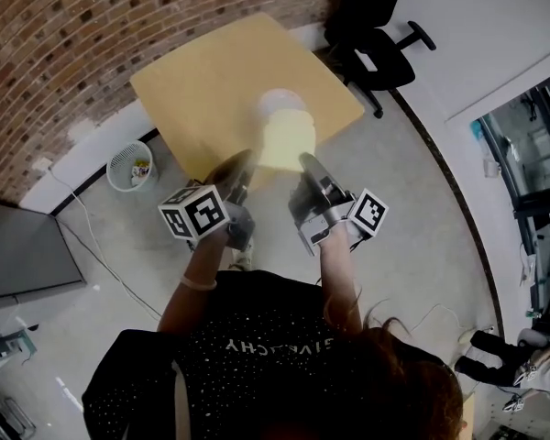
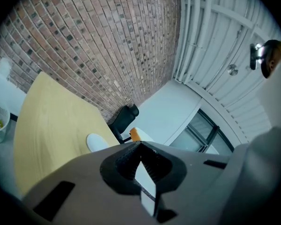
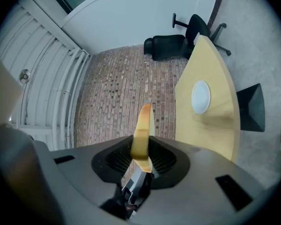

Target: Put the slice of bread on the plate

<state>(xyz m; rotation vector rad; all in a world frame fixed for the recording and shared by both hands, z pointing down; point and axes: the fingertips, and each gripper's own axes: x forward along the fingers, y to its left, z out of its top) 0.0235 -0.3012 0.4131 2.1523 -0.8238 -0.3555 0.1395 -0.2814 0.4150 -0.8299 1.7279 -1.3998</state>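
Golden slice of bread (image 3: 143,121) looks soft, pinched by its edge in right gripper (image 3: 141,146) jaws; left gripper (image 2: 139,144) jaws closed, empty.

We see a red-brown brick wall (image 1: 55,53) behind a pale square wooden surface (image 1: 202,90). A black swivel office chair (image 1: 371,26) stands near one corner, a white wire wastebasket (image 1: 128,166) by the wall, on a grey floor (image 1: 412,209).

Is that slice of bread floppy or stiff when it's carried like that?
Probably fairly stiff: the slice of bread stands straight out of the right hand-held gripper without drooping. Likely light, since it looks thin edge-on; hard pinching might dent it.
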